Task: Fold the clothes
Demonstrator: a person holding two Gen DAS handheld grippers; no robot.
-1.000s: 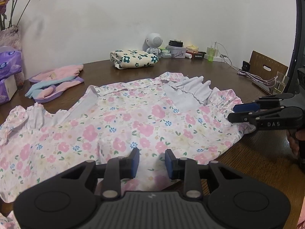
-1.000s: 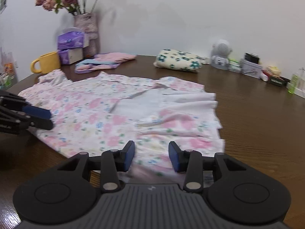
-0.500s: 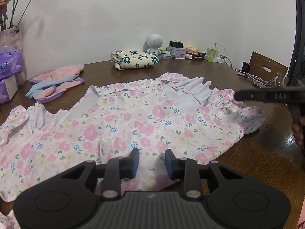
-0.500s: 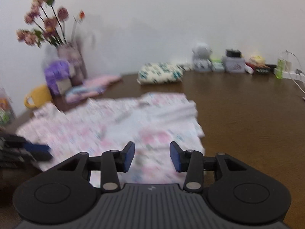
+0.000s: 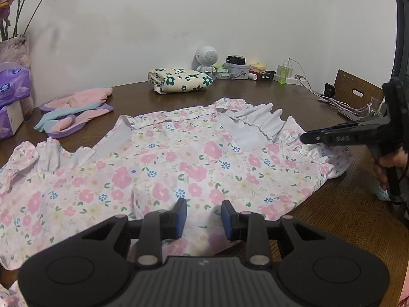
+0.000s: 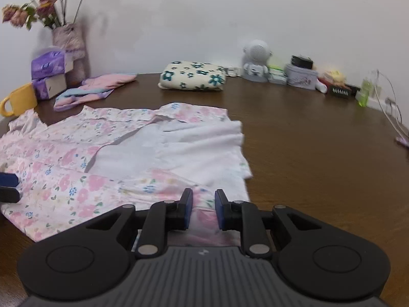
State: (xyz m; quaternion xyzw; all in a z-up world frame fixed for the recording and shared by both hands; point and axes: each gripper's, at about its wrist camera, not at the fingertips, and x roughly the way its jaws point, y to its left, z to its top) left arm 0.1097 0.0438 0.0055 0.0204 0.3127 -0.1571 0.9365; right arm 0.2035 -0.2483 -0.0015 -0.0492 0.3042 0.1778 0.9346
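So far only the cream floral bundle (image 5: 182, 79) beyond both jaws looks folded. The floral garment (image 5: 163, 168) lies spread under them. Left gripper (image 5: 203, 216) gapes over its hem; right gripper (image 6: 203, 208), just closing, seemingly pinches nothing yet.

Left gripper (image 5: 203, 216) held low and tilted down, jaws kept a little apart. Right gripper (image 6: 203, 208) tilted down too, jaws just closing, small gap left between pads.
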